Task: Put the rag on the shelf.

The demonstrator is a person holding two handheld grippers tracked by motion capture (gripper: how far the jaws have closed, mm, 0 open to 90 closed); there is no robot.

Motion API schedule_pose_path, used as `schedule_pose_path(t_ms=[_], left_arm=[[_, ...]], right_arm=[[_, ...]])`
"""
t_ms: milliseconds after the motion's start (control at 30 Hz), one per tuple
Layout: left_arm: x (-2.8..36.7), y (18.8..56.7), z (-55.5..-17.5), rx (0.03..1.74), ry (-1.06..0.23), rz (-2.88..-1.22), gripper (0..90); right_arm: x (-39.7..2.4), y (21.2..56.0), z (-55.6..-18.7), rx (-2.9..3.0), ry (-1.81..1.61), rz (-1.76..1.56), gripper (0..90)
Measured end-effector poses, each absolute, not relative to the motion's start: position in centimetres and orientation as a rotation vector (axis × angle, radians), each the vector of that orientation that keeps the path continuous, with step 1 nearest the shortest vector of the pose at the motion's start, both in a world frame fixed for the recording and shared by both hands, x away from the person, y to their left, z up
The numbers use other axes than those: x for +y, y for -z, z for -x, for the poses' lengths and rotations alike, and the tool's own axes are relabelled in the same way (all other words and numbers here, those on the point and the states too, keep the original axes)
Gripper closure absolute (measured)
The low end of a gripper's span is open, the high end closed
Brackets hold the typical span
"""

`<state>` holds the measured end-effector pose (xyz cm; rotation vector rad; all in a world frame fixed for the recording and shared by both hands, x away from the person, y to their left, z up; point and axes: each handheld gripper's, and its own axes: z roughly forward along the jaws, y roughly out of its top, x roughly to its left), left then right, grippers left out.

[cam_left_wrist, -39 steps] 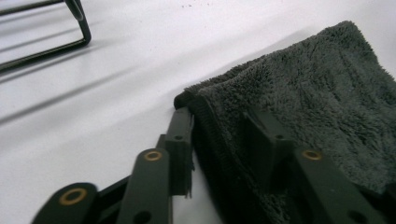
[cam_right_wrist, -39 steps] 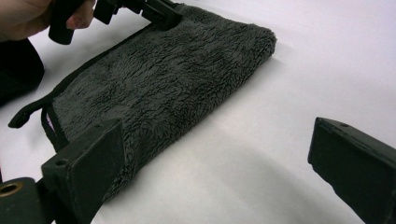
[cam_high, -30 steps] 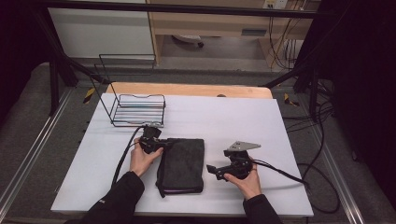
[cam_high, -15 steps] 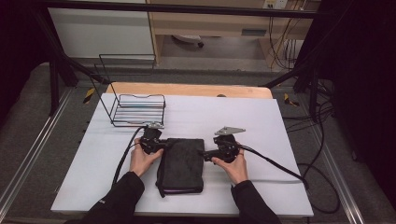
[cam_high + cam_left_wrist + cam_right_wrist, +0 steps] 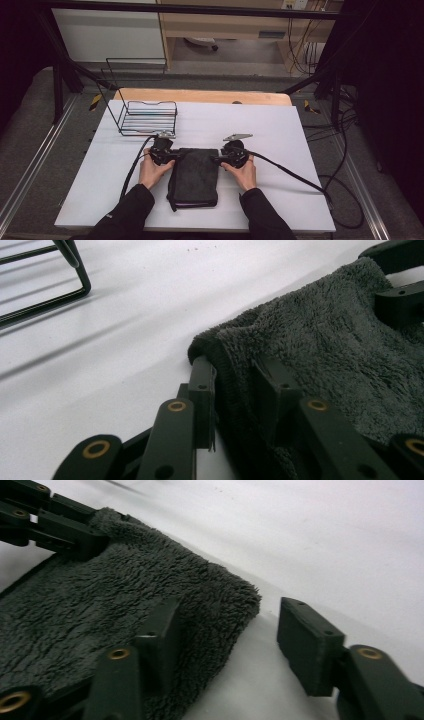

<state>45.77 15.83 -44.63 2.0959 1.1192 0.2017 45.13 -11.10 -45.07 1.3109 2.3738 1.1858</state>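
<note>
High view: the white table (image 5: 300, 150) carries a folded dark towel (image 5: 194, 176) just in front of the wire rack (image 5: 148, 118). Soft, light and limp, the towel is best taken at its far corners. The left gripper (image 5: 232, 385) pinches its corner; the right gripper (image 5: 225, 630) has just been closing, its corner between jaws not yet pressing.
</note>
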Motion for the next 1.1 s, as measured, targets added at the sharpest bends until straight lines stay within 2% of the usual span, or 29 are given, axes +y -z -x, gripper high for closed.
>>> schedule_pose_path(t_ms=[533, 800, 1100], left_arm=[[16.2, 44.7, -46.0, 1.119, -0.168, -2.077, 71.1], [16.5, 44.3, -45.9, 1.113, -0.155, -2.057, 78.3], [16.7, 43.3, -45.4, 1.08, -0.176, -2.028, 80.3]], right_arm=[[-11.0, 45.1, -45.1, 2.435, -1.249, -1.429, 76.7], [-11.0, 44.7, -44.8, 2.418, -1.258, -1.422, 80.7], [-11.2, 44.1, -44.5, 2.399, -1.288, -1.397, 81.4]])
